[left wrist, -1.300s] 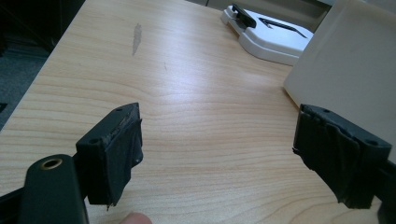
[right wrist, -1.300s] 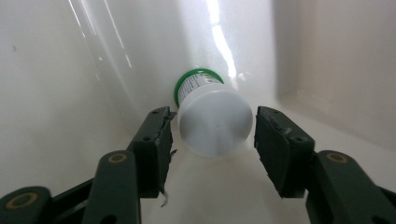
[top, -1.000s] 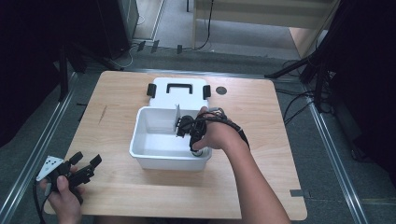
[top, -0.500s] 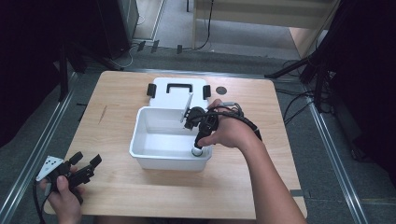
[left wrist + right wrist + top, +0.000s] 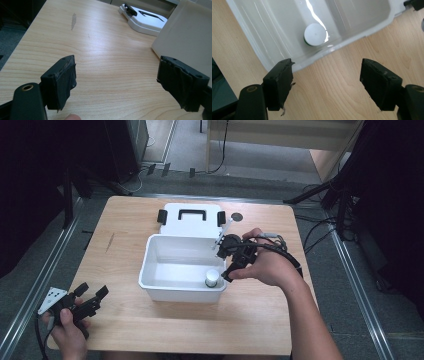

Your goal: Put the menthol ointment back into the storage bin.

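A white plastic bin (image 5: 172, 290) stands mid-table. Inside its right front corner stands a small bottle with a white cap (image 5: 212, 278), seen from above as the cap (image 5: 314, 34) in the right gripper view. My right gripper (image 5: 232, 261) hovers just right of the bin's right rim, open, jaws wide with nothing between them, pointing down at the table and bin edge (image 5: 319, 56). My left gripper (image 5: 89, 300) rests low at the table's front left corner, open and empty, its black pads (image 5: 63, 75) above bare wood.
The bin's white lid (image 5: 192, 220) with black latches and handle lies flat behind the bin, also lid (image 5: 143, 20). A small dark round disc (image 5: 236, 216) sits on the wood at the back right. A dark streak (image 5: 73, 18) marks the wooden table (image 5: 125, 245).
My right gripper has pulled up and to the right, out of the bin to beyond its right rim; the bottle stays standing in the bin's corner. The left gripper has not moved.
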Available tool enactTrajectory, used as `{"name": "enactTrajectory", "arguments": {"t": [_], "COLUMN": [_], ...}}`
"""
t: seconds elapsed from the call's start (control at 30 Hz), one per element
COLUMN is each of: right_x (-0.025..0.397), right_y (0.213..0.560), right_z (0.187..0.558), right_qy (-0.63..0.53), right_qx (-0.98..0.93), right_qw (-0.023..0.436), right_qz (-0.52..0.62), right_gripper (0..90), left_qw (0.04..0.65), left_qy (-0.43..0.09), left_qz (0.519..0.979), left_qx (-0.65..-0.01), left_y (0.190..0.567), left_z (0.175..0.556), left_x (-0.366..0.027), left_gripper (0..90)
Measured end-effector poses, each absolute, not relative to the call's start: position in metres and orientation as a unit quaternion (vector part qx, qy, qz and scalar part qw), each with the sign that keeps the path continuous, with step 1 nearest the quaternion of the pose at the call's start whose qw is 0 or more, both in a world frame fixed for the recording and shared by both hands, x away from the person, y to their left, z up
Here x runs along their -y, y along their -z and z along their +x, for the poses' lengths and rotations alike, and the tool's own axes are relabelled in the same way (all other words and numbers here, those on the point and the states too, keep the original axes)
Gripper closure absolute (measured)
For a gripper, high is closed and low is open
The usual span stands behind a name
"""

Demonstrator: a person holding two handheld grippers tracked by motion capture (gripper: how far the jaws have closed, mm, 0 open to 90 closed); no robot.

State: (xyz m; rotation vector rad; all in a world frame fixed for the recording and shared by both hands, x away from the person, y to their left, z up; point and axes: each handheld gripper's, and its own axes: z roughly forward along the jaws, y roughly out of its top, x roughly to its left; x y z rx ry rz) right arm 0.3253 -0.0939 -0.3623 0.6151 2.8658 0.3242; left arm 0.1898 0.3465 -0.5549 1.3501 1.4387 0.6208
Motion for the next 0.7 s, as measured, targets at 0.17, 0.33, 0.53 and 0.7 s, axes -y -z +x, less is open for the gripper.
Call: {"name": "enactTrajectory", "arguments": {"t": [0.17, 0.33, 0.53, 0.7], "right_x": [0.12, 0.145, 0.176, 0.201], "right_y": [0.37, 0.384, 0.409, 0.432], "right_z": [0.322, 0.317, 0.309, 0.3], "right_qy": [-0.134, -0.161, -0.214, -0.26], "right_qx": [-0.959, -0.948, -0.926, -0.906], "right_qw": [0.094, 0.09, 0.093, 0.109], "right_qz": [0.231, 0.259, 0.298, 0.314], "right_gripper": [26.4, 26.4, 26.3, 25.9], "left_qw": [0.512, 0.51, 0.509, 0.509], "left_qy": [-0.258, -0.258, -0.258, -0.259], "left_qz": [0.561, 0.563, 0.564, 0.564], "left_qx": [-0.598, -0.597, -0.597, -0.597], "left_y": [0.555, 0.555, 0.555, 0.555], "left_z": [0.19, 0.19, 0.19, 0.19], "left_x": [-0.346, -0.347, -0.347, -0.346], "left_gripper": [16.1, 16.1, 16.1, 16.1]}}
